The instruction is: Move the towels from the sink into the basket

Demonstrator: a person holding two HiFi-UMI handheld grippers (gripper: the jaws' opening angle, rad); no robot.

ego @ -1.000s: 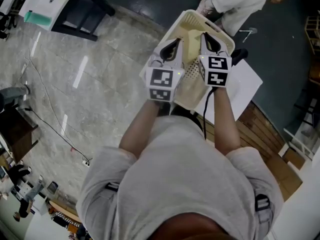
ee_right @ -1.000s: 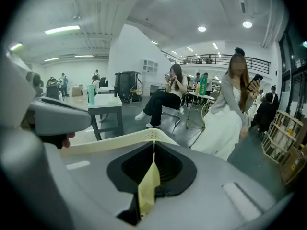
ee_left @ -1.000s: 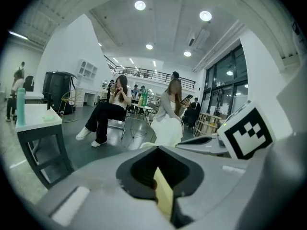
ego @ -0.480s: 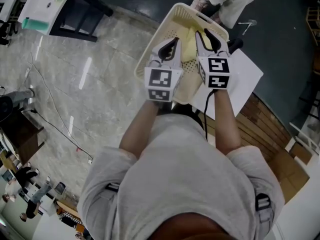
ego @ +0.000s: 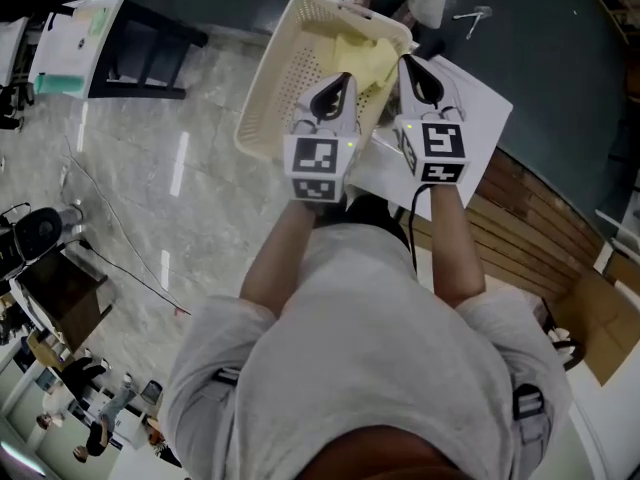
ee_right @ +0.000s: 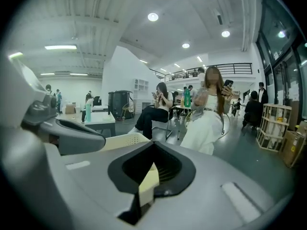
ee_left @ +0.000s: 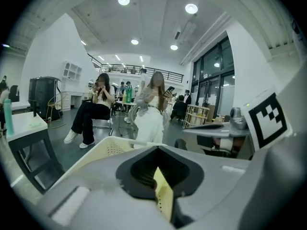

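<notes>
Basket [ego: 265, 98], cream and perforated, stands at the corner of a white table [ego: 480, 118] and contains one yellow towel [ego: 362, 56], bunched towards its far right wall. Left gripper [ego: 337, 78] is fully closed and right gripper [ego: 408, 64] has just closed its jaws; in each gripper view a strip of yellow cloth sits pinched between the jaws. Towel's near end and the basket's near right corner are covered by both grippers in the head view, so how the cloth lies there cannot be determined.
</notes>
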